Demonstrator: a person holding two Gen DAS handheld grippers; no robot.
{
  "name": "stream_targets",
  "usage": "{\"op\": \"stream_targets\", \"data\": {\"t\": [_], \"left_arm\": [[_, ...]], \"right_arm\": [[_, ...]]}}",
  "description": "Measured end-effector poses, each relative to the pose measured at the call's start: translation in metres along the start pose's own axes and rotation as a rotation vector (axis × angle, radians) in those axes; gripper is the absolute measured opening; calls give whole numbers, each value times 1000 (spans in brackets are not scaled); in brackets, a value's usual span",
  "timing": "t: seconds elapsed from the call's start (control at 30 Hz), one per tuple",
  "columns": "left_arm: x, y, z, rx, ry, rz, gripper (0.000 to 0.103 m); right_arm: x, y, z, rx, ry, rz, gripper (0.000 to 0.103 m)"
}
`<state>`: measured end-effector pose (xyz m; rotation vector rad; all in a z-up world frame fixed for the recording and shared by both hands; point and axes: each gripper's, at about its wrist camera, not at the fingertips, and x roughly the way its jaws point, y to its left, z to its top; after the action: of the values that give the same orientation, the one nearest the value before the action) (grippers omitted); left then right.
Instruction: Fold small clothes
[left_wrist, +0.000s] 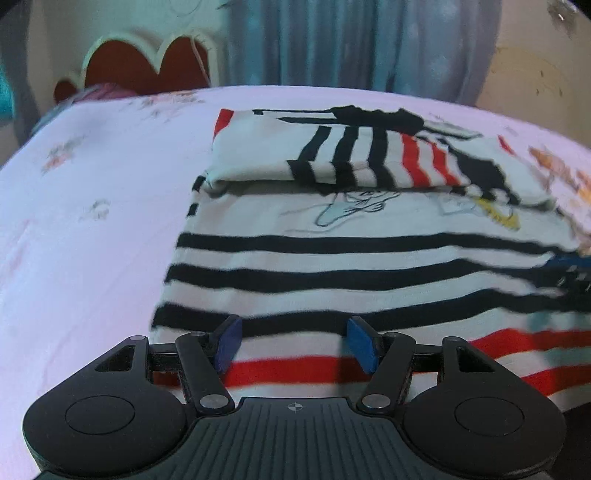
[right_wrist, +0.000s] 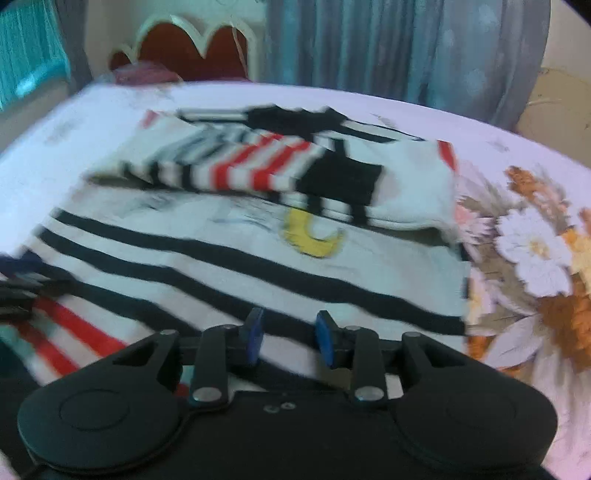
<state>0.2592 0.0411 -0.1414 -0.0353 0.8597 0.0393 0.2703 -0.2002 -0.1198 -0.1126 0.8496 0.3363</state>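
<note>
A small white shirt (left_wrist: 332, 221) with black and red stripes and a cartoon print lies flat on the bed, hem toward me. Its striped sleeves (left_wrist: 369, 158) are folded in across the chest. My left gripper (left_wrist: 292, 319) hovers over the lower left of the shirt, jaws open, with nothing between the blue pads (left_wrist: 229, 343). In the right wrist view the same shirt (right_wrist: 240, 251) and folded sleeves (right_wrist: 258, 162) appear blurred. My right gripper (right_wrist: 289, 314) stands over the lower right of the shirt, open with a narrower gap, gripping nothing.
The bed sheet (left_wrist: 92, 184) is pale with a large flower print (right_wrist: 535, 251) right of the shirt. A red headboard (left_wrist: 147, 62) with white trim and a pinkish pillow (right_wrist: 144, 74) sit at the far end. Blue curtains (left_wrist: 351, 40) hang behind.
</note>
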Motion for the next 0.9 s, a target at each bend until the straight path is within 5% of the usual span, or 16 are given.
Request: {"op": "stream_targets", "data": {"t": [0.23,0.53,0.73,0.9], "left_arm": [[-11,-25,-16,32,24,-59,63],[-35,12,-45,32,27,-66,63],[-50,23,-57,14,30,-89,63],[-58,28,-64,17,35,-100,64]], "right_arm": [[-13,53,-11,-58,-4,104,30],[-35,31,-54,-17,45,-109,29],[-70,45,-74,69,-19,-117,39],[-72,61,-97,70,35,-164,40]]}}
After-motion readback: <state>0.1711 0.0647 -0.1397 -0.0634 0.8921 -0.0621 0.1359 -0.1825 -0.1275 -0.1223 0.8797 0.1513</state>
